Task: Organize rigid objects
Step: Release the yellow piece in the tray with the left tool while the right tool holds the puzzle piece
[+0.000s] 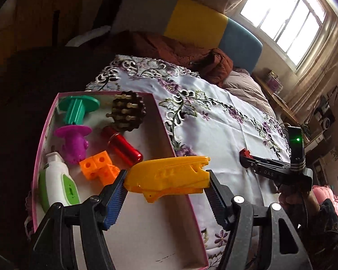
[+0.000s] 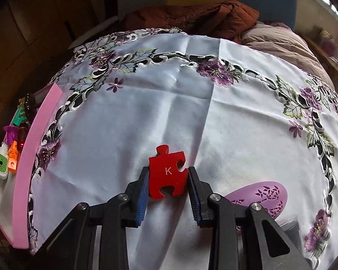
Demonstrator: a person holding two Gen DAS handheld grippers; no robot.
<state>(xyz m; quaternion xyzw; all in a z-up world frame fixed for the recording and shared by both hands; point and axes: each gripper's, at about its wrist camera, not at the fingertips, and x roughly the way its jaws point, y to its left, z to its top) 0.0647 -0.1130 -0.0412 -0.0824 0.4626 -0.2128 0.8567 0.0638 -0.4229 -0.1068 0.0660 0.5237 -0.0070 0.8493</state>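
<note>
My left gripper [image 1: 166, 180] is shut on a yellow plastic piece [image 1: 169, 175] and holds it above the right wall of a pink box [image 1: 169, 135]. The box holds a green spool [image 1: 78, 110], a purple spool [image 1: 75, 141], a dark studded ball [image 1: 127, 112], a red cylinder [image 1: 124, 146], orange cubes [image 1: 99, 166] and a white-green bottle [image 1: 58, 184]. My right gripper [image 2: 168, 177] is shut on a red puzzle piece marked K [image 2: 167, 173] over the embroidered cloth [image 2: 169, 101]. The right gripper also shows in the left wrist view [image 1: 245, 155].
A lilac perforated oval object [image 2: 263, 195] lies on the cloth right of my right gripper. The pink box [image 2: 33, 157] stands at the far left. A brown jacket [image 2: 191, 20] and pillows lie behind the cloth. A window is at the right.
</note>
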